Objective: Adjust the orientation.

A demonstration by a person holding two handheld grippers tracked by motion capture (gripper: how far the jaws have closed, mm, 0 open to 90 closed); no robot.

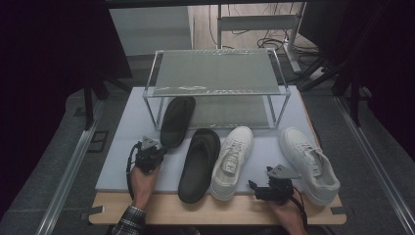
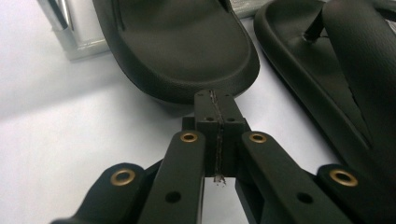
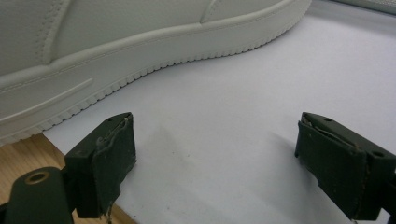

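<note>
Two black slippers lie on the white mat. One slipper (image 1: 177, 120) (image 2: 177, 51) has its toe under the rack; the other (image 1: 198, 159) (image 2: 336, 70) lies beside it to the right. Two white sneakers sit further right, one (image 1: 232, 161) (image 3: 116, 46) mid-mat and one (image 1: 309, 164) near the right edge. My left gripper (image 1: 161, 148) (image 2: 215, 100) is shut with nothing between its jaws, tips right at the first slipper's heel rim; I cannot tell whether they touch. My right gripper (image 1: 255, 190) (image 3: 215, 154) stands open and empty, low over the mat between the two sneakers.
A metal rack (image 1: 215, 73) with two mesh shelves stands at the back of the mat; one of its legs (image 2: 65, 32) is just left of the slipper. The wooden table edge (image 1: 220, 210) (image 3: 23, 149) runs along the front. Dark floor and rails flank the table.
</note>
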